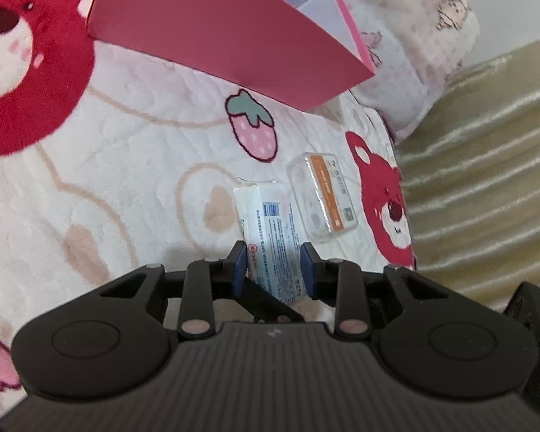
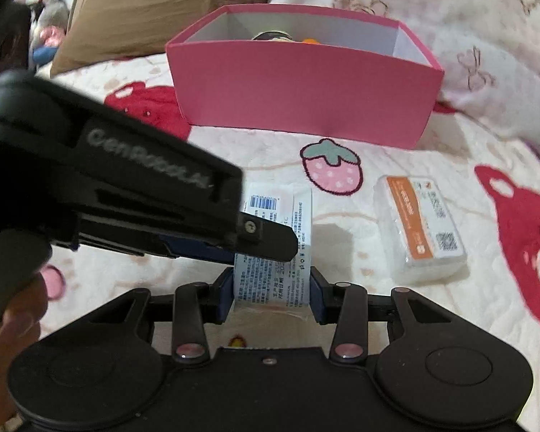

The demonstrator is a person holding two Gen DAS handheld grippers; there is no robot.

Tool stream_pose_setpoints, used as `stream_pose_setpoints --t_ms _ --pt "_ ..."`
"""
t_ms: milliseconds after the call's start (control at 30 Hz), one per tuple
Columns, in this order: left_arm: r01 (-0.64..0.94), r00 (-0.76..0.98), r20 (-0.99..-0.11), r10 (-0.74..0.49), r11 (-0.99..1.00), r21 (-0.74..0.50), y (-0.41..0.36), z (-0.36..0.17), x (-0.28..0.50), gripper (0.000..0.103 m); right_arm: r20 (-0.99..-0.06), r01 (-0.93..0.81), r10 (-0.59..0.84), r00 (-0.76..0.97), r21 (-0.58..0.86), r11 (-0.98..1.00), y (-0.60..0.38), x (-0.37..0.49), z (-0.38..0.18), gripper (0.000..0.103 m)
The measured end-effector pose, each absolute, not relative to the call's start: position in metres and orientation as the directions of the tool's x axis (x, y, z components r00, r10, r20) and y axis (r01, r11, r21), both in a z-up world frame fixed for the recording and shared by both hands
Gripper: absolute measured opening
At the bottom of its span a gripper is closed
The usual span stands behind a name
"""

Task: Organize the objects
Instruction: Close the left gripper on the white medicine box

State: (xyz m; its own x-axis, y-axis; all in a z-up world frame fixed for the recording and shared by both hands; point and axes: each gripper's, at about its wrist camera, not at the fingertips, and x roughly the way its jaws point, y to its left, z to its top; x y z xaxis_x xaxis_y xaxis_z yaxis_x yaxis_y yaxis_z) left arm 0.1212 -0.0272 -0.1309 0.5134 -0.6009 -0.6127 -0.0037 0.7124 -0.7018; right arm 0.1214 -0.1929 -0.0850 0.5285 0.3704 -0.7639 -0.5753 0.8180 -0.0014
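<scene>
A white packet point(image 1: 266, 212) with blue print and a barcode is held by both grippers just above the plush blanket. My left gripper point(image 1: 273, 259) is shut on it, its blue pads pressing both sides. In the right wrist view that left gripper point(image 2: 266, 248) reaches in from the left and crosses the packet point(image 2: 280, 208). My right gripper point(image 2: 273, 297) is shut on the packet's near end. A clear plastic case point(image 1: 320, 198) with an orange label lies just right of the packet point(image 2: 421, 226). Beyond stands an open pink box point(image 2: 306, 86), also seen close overhead in the left wrist view point(image 1: 216, 28).
The pink box holds a dark round thing point(image 2: 273, 36) and something orange point(image 2: 311, 40). A brown pillow point(image 2: 144, 10) and a pink-patterned pillow point(image 2: 450, 18) lie behind it. The blanket ends at a striped olive cover point(image 1: 486, 180) on the right. A hand point(image 2: 10, 316) grips the left gripper's handle.
</scene>
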Motion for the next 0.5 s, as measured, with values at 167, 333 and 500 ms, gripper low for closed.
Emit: stream_pose_setpoints --t_ms 167,333,500 --pt "0.034 0.504 -0.618 -0.604 0.728 -0.684 -0.020 -0.107 0.118 0.029 -0.741 -0.580 0.403 0.537 0.023 0.815 -0.193 0.109 -0.068 0.047" --pt "0.060 0.513 -0.653 -0.558 0.782 -0.621 -0.019 -0.079 0.111 0.029 -0.729 -0.593 0.427 0.535 0.036 0.805 -0.186 0.104 -0.046 0.047" --pt "0.056 0.522 -0.650 -0.553 0.782 -0.621 -0.013 -0.063 0.105 0.029 -0.729 -0.601 0.432 0.531 0.035 0.798 -0.179 0.097 -0.028 0.047"
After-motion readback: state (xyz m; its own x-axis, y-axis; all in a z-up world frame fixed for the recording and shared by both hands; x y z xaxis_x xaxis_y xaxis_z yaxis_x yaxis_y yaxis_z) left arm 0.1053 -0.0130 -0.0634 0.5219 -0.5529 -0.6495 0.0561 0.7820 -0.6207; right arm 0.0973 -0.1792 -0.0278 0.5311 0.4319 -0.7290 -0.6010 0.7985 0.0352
